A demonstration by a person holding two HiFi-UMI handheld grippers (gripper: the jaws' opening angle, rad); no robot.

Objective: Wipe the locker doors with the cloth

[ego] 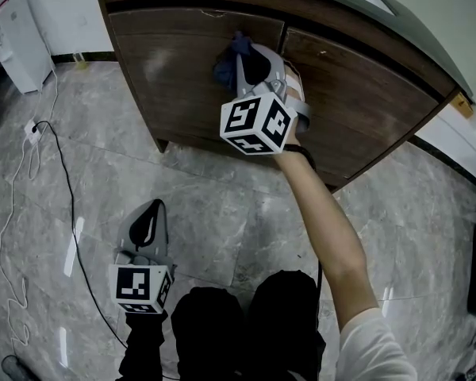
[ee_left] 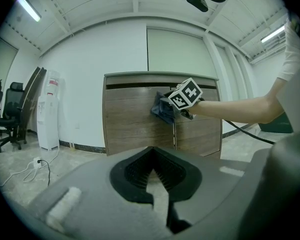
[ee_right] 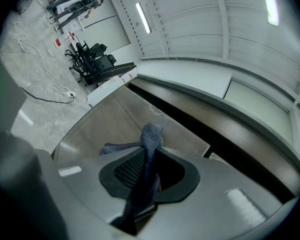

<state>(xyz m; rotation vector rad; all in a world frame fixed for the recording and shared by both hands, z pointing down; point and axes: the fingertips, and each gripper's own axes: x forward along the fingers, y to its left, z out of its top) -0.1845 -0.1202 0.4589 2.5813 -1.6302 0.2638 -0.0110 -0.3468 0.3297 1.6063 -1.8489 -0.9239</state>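
Note:
The locker is a low wooden cabinet with a left door (ego: 170, 70) and a right door (ego: 365, 94). A dark blue cloth (ego: 224, 63) is bunched against the upper right part of the left door, close to the seam between the doors. My right gripper (ego: 248, 60) is shut on the cloth (ee_right: 151, 133) and points level at the door (ee_right: 102, 121). In the left gripper view the cloth (ee_left: 161, 112) hangs in front of the right gripper (ee_left: 169, 109). My left gripper (ego: 148, 215) is held low over the floor, away from the locker, its jaws together with nothing between them (ee_left: 151, 153).
A white water dispenser (ego: 14, 30) stands at the left wall. A white power strip (ego: 32, 130) and a black cable (ego: 67, 189) lie on the marble floor left of the locker. Office chairs (ee_left: 7, 111) stand far left. The person's dark trouser legs (ego: 246, 324) are below.

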